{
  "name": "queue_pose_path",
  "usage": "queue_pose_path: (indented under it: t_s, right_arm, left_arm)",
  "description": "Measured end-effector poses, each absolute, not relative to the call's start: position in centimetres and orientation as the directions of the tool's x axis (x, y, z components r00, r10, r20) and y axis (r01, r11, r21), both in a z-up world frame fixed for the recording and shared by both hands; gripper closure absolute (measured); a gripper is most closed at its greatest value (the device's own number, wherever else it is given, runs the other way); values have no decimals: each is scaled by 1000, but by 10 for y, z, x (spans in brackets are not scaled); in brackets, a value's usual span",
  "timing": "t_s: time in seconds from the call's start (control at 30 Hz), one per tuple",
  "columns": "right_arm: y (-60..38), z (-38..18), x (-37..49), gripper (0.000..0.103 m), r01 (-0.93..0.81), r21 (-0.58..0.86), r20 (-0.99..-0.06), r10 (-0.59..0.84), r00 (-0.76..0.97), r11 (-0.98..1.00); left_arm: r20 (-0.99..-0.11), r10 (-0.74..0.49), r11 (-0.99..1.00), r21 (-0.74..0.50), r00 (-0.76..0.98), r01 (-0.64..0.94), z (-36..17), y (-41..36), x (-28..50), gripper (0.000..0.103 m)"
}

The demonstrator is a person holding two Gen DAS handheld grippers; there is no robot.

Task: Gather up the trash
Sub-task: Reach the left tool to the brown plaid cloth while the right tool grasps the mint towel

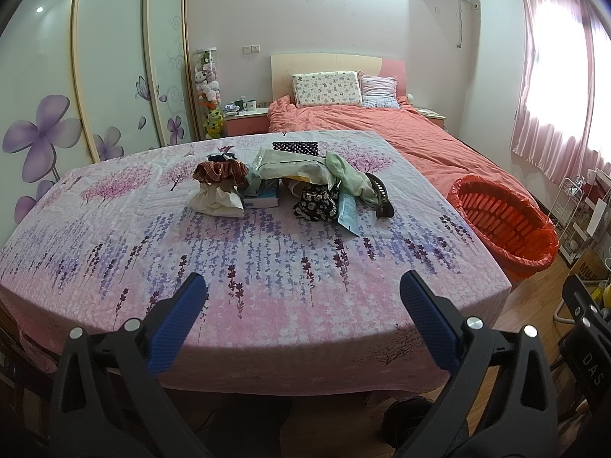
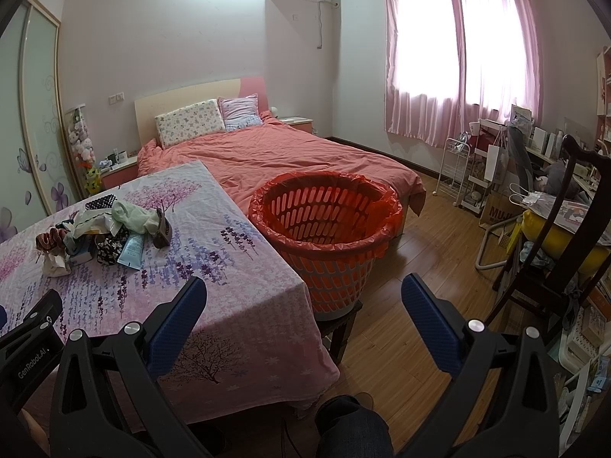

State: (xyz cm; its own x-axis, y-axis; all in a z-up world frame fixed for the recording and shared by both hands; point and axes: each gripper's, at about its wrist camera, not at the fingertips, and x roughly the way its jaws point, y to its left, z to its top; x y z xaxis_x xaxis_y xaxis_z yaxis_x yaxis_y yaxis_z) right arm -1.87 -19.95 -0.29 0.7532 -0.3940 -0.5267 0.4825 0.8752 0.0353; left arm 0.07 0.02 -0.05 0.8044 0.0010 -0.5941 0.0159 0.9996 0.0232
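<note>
A pile of mixed items lies mid-table: a crumpled white paper (image 1: 217, 201), a plaid scrunchie (image 1: 218, 171), a plastic bag (image 1: 290, 168), a pale green cloth (image 1: 349, 177), a light blue tube (image 1: 348, 215), a floral pouch (image 1: 316, 202) and a black hair clip (image 1: 382, 195). The pile also shows in the right wrist view (image 2: 107, 231). An orange basket (image 2: 324, 229) lined with a red bag stands on a stool right of the table; it shows in the left wrist view (image 1: 504, 225) too. My left gripper (image 1: 303, 294) is open and empty over the table's near edge. My right gripper (image 2: 303, 295) is open and empty, between table corner and basket.
The table wears a floral cloth (image 1: 248, 267). A bed with a salmon cover (image 2: 286, 152) stands behind it. A wardrobe (image 1: 107, 61) is on the left. A dark chair (image 2: 565, 252), a white rack (image 2: 456, 168) and a cluttered desk are at the right, on a wooden floor (image 2: 412, 252).
</note>
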Motion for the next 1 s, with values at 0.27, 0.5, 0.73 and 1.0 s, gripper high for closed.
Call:
queue_pose_path:
  t_s: [0.27, 0.5, 0.73, 1.0]
  right_arm:
    - [-199, -3, -11, 2, 463, 48, -530, -371, 763, 885]
    - [-185, -8, 24, 2, 400, 74, -529, -304, 792, 913]
    - [-173, -12, 63, 2, 336, 86, -535, -241, 810, 938]
    - [-164, -24, 119, 13, 266, 129, -597, -139, 790, 955]
  left_arm:
    - [-591, 25, 1000, 28, 806, -10, -4, 9, 11, 4]
    - [-603, 79, 996, 21, 794, -84, -12, 43, 34, 4]
    - [-612, 116, 989, -4, 783, -149, -16, 87, 66, 4]
    - [-638, 165, 975, -11, 752, -224, -25, 129, 107, 4]
